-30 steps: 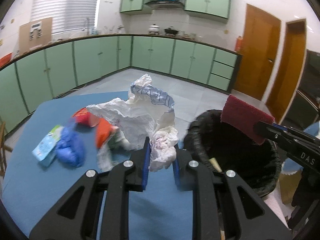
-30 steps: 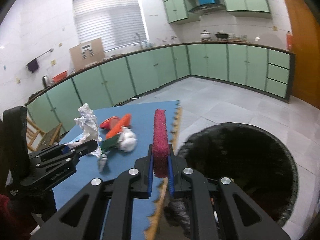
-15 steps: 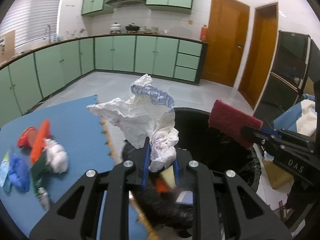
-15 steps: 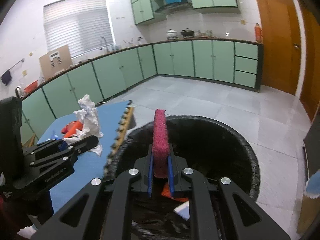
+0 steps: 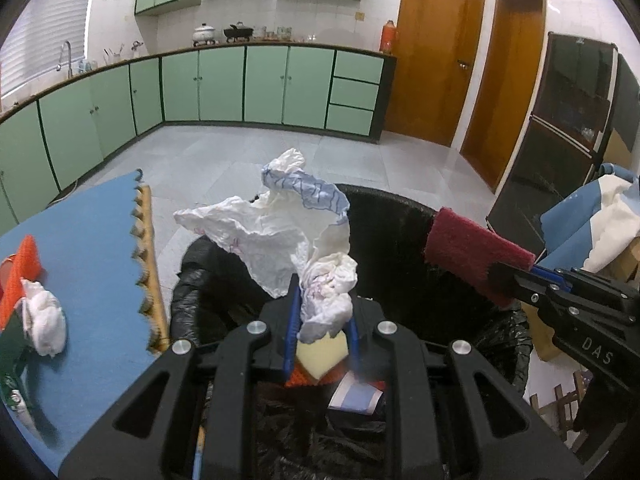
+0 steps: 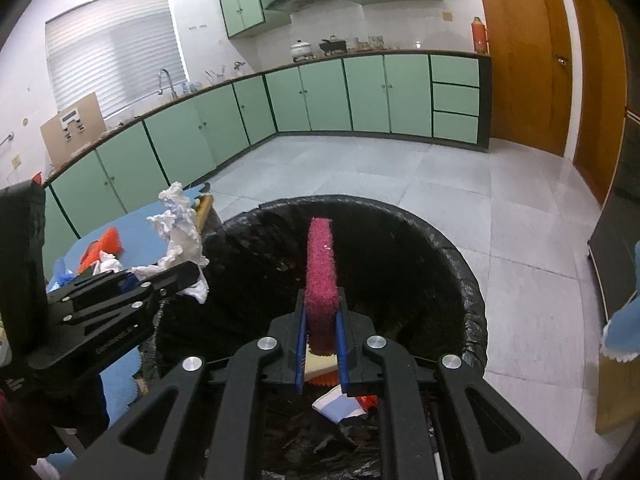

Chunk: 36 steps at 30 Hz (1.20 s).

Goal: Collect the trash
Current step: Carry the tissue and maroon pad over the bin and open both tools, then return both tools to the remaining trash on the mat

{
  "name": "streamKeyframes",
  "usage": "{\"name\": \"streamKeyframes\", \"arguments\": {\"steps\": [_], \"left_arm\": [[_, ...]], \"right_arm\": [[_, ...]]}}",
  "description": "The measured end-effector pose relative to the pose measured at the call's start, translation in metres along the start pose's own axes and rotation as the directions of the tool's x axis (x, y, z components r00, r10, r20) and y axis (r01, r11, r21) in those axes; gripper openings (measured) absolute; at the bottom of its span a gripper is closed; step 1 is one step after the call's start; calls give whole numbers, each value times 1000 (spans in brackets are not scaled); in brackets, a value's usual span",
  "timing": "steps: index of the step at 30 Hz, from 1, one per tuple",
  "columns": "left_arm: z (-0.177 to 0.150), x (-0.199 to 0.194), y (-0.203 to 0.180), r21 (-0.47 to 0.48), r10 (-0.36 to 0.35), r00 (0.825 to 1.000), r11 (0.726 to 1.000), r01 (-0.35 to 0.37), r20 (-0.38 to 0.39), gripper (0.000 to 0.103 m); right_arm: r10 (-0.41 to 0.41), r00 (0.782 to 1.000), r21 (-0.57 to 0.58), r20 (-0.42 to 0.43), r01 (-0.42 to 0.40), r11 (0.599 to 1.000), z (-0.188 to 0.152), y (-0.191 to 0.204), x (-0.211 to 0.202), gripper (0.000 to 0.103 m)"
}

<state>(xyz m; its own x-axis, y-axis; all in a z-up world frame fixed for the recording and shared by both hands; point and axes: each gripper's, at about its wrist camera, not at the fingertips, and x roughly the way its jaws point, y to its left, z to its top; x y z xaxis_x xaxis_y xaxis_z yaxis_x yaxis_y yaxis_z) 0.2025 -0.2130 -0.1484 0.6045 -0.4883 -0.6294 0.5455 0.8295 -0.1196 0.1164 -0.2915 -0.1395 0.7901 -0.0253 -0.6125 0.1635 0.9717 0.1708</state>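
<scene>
Right gripper point(image 5: 516, 276) arm reads "DAS" in white

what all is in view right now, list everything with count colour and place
crumpled tissue: 1, white with blue marks, clamped in the left gripper above the bin
scouring pad: 1, dark red, clamped upright in the right gripper above the bin
trash bin: 1, black liner, on the floor beside the table
trash in the bin: several pieces, pale yellow, orange, white and blue, at the bottom
table mat: 1, blue, left of the bin
leftover trash on the mat: a small pile, orange, white, green, near the mat's left edge
cabinets: a long run, pale green, along the walls
doors: 2, brown wood, back right
left gripper: 1, black with blue pads, shut on the tissue
right gripper: 1, black with blue pads, shut on the pad
</scene>
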Motion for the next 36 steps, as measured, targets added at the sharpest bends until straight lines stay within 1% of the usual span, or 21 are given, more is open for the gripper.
{"name": "streamKeyframes", "arguments": {"steps": [1,2,3,4,5,6,8,9,10,11,13,14,16,19,23,25,27,29,34,35,36], "left_arm": [[-1,3,1,-3,-3,1000,1000,3,-8,25],[1,5,3,-10,-6,1000,1000,6,-12,28],[2,6,4,-19,-12,1000,1000,12,-14,34],[4,7,4,-27,-20,1000,999,20,-14,40],[4,6,5,-32,-22,1000,999,22,-10,43],[5,7,5,-33,-22,1000,999,22,-6,47],[5,2,7,-35,-22,1000,999,22,5,50],[5,-1,9,-36,-20,1000,999,20,10,53],[5,-5,12,-38,-15,1000,999,16,18,58],[6,-8,13,-39,-9,1000,999,10,25,60],[5,-20,20,-38,6,999,999,-4,46,67],[5,-26,22,-38,12,998,999,-10,54,68],[5,-39,32,-44,32,997,999,-29,73,75],[3,-65,51,-71,74,991,995,-67,109,79],[-7,-103,76,-103,140,979,987,-126,146,81],[-14,-122,90,-112,185,971,979,-169,154,81],[-20,-136,104,-132,216,964,971,-197,156,81],[-27,-152,123,-158,263,952,958,-239,155,81],[-42,-183,164,-215,365,921,919,-332,139,81],[-47,-189,175,-229,391,911,906,-356,132,81],[-49,-194,180,-237,405,905,899,-369,128,81]], "right_arm": [[-5,1000,-1,-4,5,1000,-1,0,3,13],[-15,1000,-2,-6,15,1000,-3,0,4,16],[-29,1000,-2,-10,29,1000,-4,-1,6,16],[-33,999,-3,-12,33,999,-4,-1,7,19],[-38,999,-4,-11,38,999,-4,-2,8,31],[-50,999,-4,-8,50,999,-4,-3,7,39],[-78,997,-1,9,78,997,-4,-3,3,65],[-96,995,2,24,96,995,-4,-2,0,71],[-105,994,6,35,105,994,-4,-3,-2,81],[-109,993,11,46,108,994,-4,-2,-4,90],[-120,989,21,82,118,993,-3,1,-11,97],[-129,987,24,97,127,992,-3,2,-14,97],[-138,984,31,113,136,990,-1,6,-18,97],[-101,986,38,129,97,995,5,19,-22,97],[-57,985,10,165,56,998,8,48,-25,97],[-16,982,-35,189,23,999,9,69,-26,97],[12,981,-71,192,2,997,10,88,-24,97],[58,981,-102,183,-40,994,11,111,-20,97],[132,981,-170,145,-107,980,4,166,-6,97],[143,980,-186,137,-117,976,2,178,-3,97],[154,979,-197,130,-126,972,0,187,0,97]]}}
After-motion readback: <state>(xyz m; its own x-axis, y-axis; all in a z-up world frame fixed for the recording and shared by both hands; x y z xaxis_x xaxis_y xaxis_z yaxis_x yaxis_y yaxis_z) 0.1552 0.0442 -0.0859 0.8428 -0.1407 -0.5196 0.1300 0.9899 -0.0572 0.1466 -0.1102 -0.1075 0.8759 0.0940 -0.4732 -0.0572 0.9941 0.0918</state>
